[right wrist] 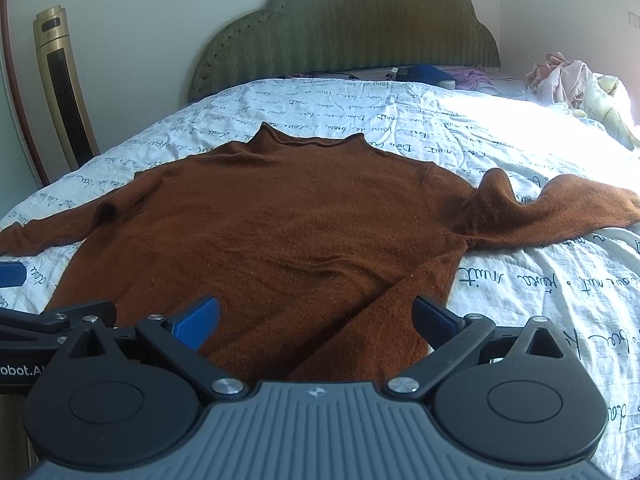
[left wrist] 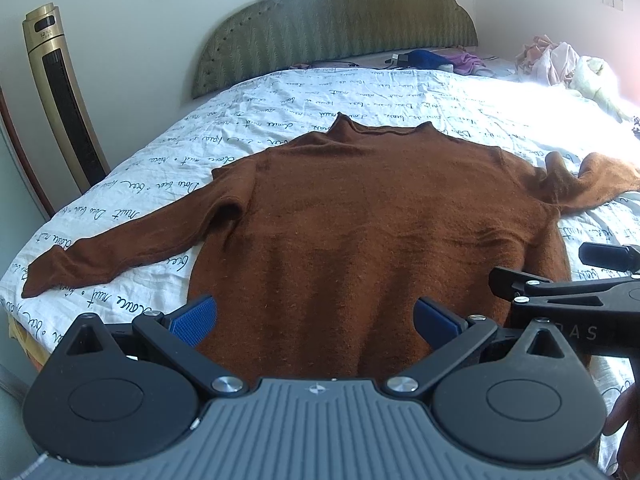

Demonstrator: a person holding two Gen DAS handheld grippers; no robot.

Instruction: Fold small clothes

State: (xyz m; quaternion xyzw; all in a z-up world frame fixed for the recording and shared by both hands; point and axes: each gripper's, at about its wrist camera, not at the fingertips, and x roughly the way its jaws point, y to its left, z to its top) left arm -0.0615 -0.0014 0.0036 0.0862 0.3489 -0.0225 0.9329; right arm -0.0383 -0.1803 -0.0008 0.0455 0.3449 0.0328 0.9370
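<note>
The sweater (left wrist: 360,216) lies spread flat on the bed (left wrist: 132,168), neck toward the headboard (left wrist: 332,28) and hem at the near edge. Both sleeves are stretched out to the sides; the right one (right wrist: 560,208) is bunched near the shoulder. No fold shows yet, so the task seems barely begun: sleeves and body are all left to fold.

The left gripper (left wrist: 314,320) hovers over the hem with its fingers (left wrist: 194,320) spread wide, holding nothing; whether the tips brush the knit I cannot tell. The right gripper (right wrist: 316,320) sits likewise over the hem's right part, fingers (right wrist: 198,322) wide apart and empty. The two grippers are just beside each other, each showing at the edge of the other's view.

A heap of clothes (right wrist: 576,84) waits at the far right of the bed.
</note>
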